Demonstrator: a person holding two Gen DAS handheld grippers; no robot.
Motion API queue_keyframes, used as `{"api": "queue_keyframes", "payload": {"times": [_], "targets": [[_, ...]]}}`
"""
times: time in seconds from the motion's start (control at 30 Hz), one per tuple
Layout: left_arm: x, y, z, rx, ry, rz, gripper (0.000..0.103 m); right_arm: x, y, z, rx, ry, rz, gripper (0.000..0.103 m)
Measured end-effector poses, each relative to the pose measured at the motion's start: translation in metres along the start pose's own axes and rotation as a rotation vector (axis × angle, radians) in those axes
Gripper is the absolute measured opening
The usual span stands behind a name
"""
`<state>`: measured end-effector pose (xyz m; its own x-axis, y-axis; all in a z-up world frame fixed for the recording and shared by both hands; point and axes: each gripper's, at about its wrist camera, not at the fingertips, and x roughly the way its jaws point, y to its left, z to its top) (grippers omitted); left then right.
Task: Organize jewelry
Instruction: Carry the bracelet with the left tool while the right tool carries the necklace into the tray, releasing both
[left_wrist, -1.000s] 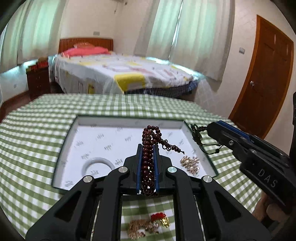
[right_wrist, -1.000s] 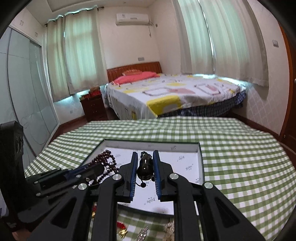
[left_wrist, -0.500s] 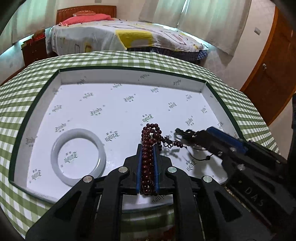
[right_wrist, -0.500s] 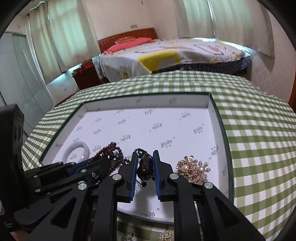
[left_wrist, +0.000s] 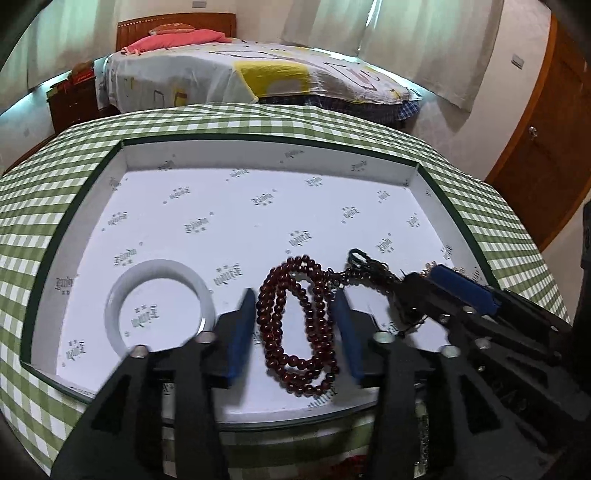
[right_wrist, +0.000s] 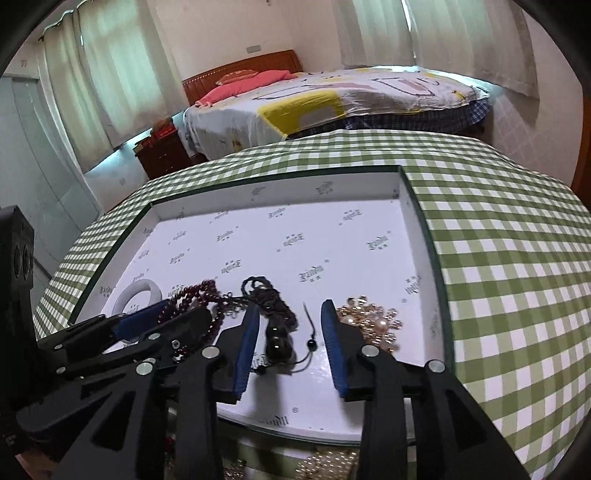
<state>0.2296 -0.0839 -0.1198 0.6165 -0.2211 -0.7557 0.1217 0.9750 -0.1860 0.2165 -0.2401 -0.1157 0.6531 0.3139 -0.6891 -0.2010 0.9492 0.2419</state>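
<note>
Both claws are sitting over the near edge of the shallow white cardboard tray with the dark green rim (left_wrist: 79, 206), which is resting on the green-and-white checked bench (right_wrist: 498, 258).

The left claw (left_wrist: 295, 328) has just been opening up, and its blue pads are now standing clear on either side of the dark red wooden bead strand (left_wrist: 295, 325). The strand is lying on the tray floor in a long doubled loop, not pinched. Its long axis is running roughly 6 to 12 o'clock in the left wrist view, straight down the gap, so the claw is lined up with it rather than across it.

Same deal on the right: the right claw (right_wrist: 290, 347) has just been spreading too, and the black corded pendant with the dark glossy bead (right_wrist: 279, 343) is lying loose on the tray between the pads, hugging the left pad side. Its cord is trailing off toward 11 o'clock, where it's meeting the tail of the red strand, so those two look tangled or at least touching.

The white smooth bangle ring (left_wrist: 159, 306) is sitting at 9 o'clock from the left claw, and the gold-and-pearl cluster piece (right_wrist: 369, 321) is just at 2 o'clock off the right claw.

I'd guess both drops are basically done, and backing out straight along that 6 o'clock line looks safest so neither pad is snagging a cord.
</note>
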Motion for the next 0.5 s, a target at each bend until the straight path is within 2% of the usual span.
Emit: {"api": "queue_keyframes", "payload": {"times": [0.07, 0.3, 0.5], "targets": [[-0.002, 0.001, 0.0, -0.001, -0.006, -0.001, 0.053, -0.002, -0.002, 0.0, 0.008, -0.005, 0.002, 0.04], [-0.012, 0.004, -0.002, -0.011, -0.016, -0.015, 0.065, -0.016, 0.0, 0.0, -0.001, -0.039, -0.006, 0.04], [-0.029, 0.005, -0.005, -0.016, -0.046, -0.023, 0.066, -0.033, 0.002, -0.001, -0.007, -0.068, -0.013, 0.04]]}}
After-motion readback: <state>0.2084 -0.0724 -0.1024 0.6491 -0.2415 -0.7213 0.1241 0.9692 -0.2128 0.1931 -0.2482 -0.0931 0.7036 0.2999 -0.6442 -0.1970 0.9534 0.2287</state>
